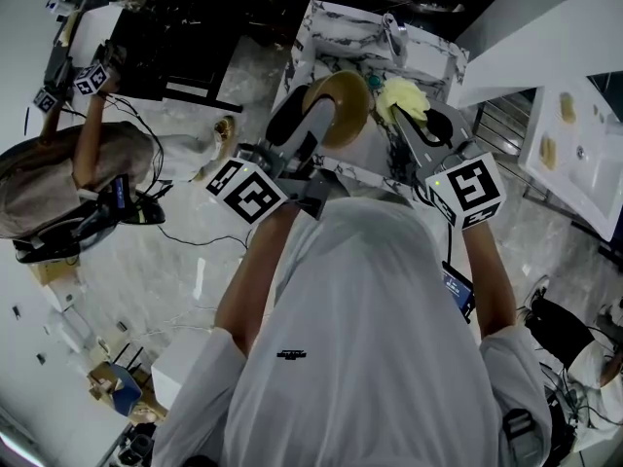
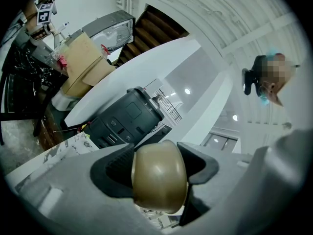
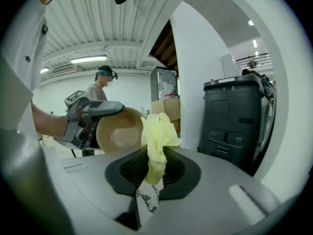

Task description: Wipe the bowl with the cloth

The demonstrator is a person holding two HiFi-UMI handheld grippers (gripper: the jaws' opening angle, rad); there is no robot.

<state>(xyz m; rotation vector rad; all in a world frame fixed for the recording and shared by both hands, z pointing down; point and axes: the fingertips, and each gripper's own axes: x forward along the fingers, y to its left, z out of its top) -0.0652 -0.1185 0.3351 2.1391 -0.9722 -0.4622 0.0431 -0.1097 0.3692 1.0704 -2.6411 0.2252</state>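
The brown bowl (image 2: 159, 175) is clamped by its rim between the jaws of the left gripper (image 1: 313, 115) and is held tilted, its hollow turned toward the right gripper (image 3: 152, 173). A crumpled yellow cloth (image 3: 157, 133) is pinched between the right gripper's closed jaws and stands up out of them, just beside the bowl's open side; whether the two touch cannot be told

Lab/workshop: floor cables (image 1: 195, 241), cardboard boxes (image 2: 83, 53), 2nd person (image 1: 68, 183).
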